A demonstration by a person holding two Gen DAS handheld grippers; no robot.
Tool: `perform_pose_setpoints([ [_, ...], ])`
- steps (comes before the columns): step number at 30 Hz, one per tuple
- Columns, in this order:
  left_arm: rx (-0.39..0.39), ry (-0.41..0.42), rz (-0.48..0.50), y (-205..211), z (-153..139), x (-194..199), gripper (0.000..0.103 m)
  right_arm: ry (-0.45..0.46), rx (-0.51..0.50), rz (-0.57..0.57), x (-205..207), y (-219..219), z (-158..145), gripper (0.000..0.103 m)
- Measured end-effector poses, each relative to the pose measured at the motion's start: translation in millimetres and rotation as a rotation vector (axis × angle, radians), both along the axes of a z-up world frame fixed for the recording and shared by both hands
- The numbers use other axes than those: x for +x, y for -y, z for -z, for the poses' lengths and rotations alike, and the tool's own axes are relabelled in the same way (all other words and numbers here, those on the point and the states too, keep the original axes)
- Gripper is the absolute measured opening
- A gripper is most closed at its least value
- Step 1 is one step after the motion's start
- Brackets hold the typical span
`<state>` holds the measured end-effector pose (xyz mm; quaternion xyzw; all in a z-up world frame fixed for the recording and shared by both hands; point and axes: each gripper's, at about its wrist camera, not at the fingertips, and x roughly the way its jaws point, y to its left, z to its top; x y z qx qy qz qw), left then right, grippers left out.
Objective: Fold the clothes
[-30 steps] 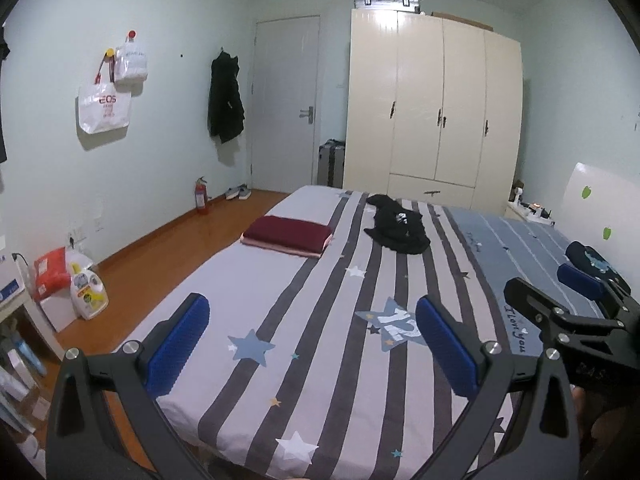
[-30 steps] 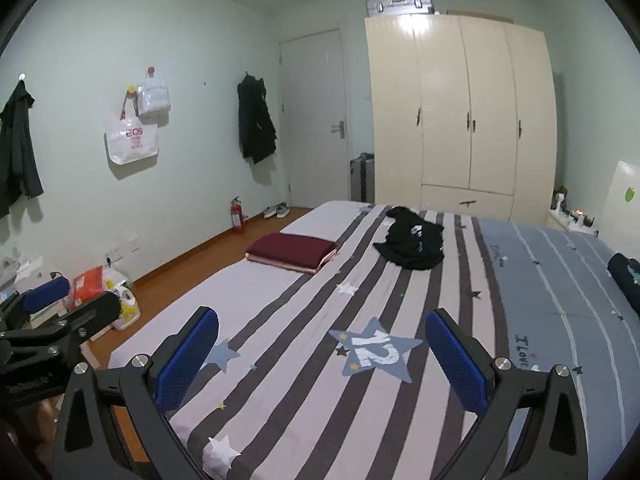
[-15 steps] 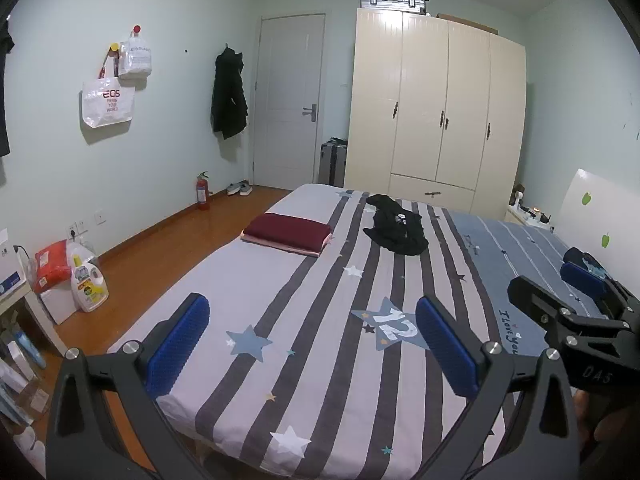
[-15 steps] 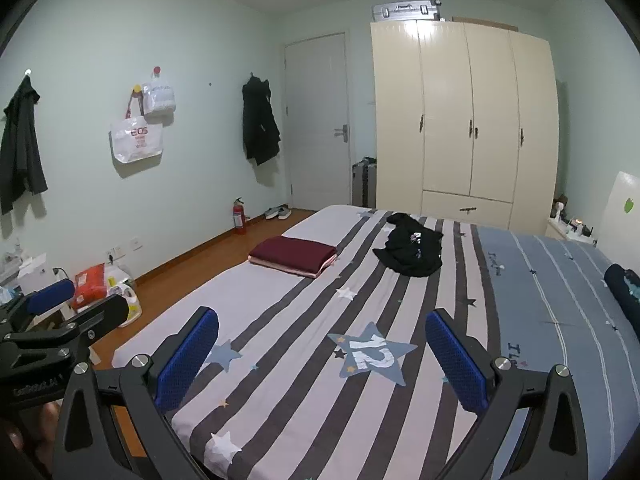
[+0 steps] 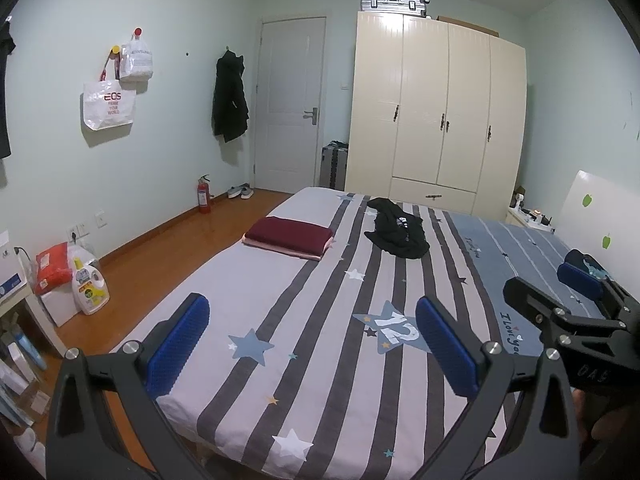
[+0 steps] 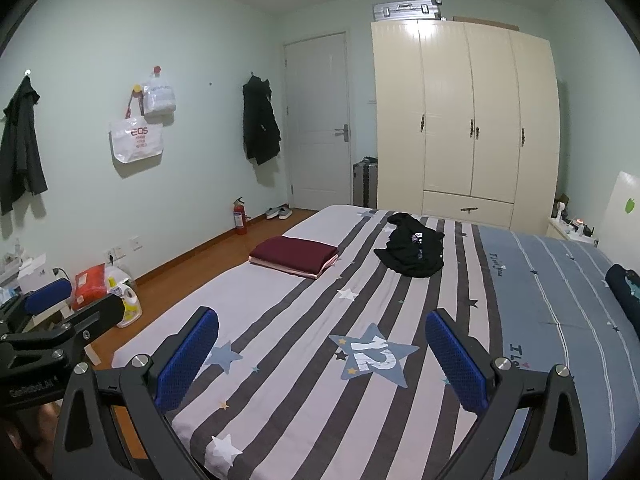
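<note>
A crumpled black garment (image 5: 398, 232) (image 6: 412, 250) lies on the far part of the striped bed (image 5: 280, 320) (image 6: 304, 360). A folded maroon garment (image 5: 290, 236) (image 6: 296, 255) sits on a pink one to its left. My left gripper (image 5: 312, 340) is open and empty above the bed's near end, far from both. My right gripper (image 6: 322, 352) is also open and empty, beside it. Each gripper shows at the other view's edge: the right one in the left wrist view (image 5: 576, 304) and the left one in the right wrist view (image 6: 52, 320).
A cream wardrobe (image 5: 436, 116) and a white door (image 5: 292, 108) stand behind the bed. A dark pillow (image 6: 624, 292) lies at the right. A fire extinguisher (image 5: 203, 194), a detergent bottle (image 5: 89, 288) and bags sit on the wooden floor at left.
Both grippers have risen and pulled back a little from the bed, so more of the room shows. Both stay open and empty.
</note>
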<state>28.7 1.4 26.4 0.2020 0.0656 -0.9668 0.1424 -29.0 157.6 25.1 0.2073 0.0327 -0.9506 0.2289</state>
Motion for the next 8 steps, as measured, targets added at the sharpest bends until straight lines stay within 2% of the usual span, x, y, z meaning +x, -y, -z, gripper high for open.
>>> perform_pose_setpoints([
  [8, -0.018, -0.006, -0.018, -0.3, -2.1, 2.4, 0.102, 0.005, -0.014, -0.002, -1.3, -0.5, 0.0, 0.102],
])
